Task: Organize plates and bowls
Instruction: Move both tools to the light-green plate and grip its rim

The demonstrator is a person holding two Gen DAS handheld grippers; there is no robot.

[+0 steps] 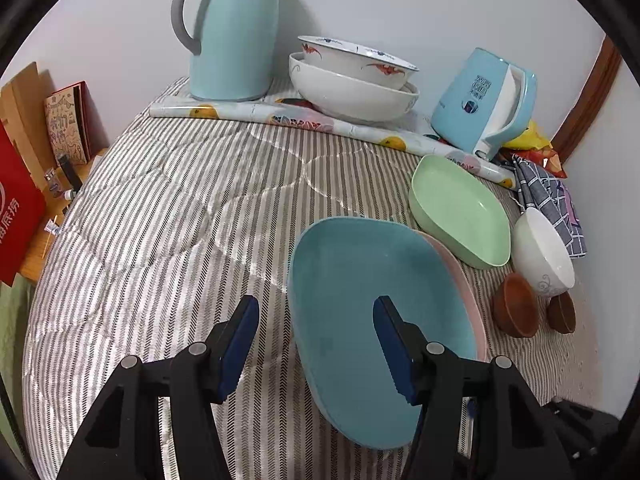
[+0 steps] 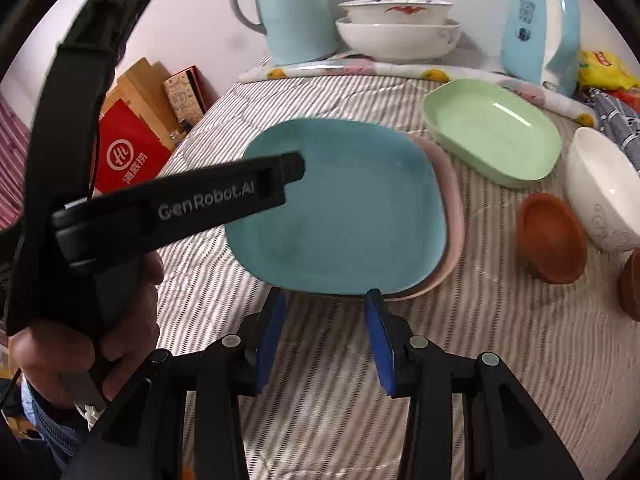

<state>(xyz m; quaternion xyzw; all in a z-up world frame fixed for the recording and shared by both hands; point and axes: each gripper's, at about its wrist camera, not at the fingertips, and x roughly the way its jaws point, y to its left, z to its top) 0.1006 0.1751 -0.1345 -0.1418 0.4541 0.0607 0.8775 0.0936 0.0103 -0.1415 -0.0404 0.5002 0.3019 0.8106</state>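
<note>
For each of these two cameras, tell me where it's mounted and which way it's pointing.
Left wrist: sits on the left gripper, looking forward and down at the blue plate; its open blue-padded fingers straddle the plate's left rim.
Right wrist: sits on the right gripper, open near the plate's near edge; the left gripper and the person's hand show.
Shared: blue plate on pink plate, green dish.

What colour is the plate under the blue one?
Pale pink: the pink plate peeks out beneath the blue plate, clearest in the right wrist view.
</note>
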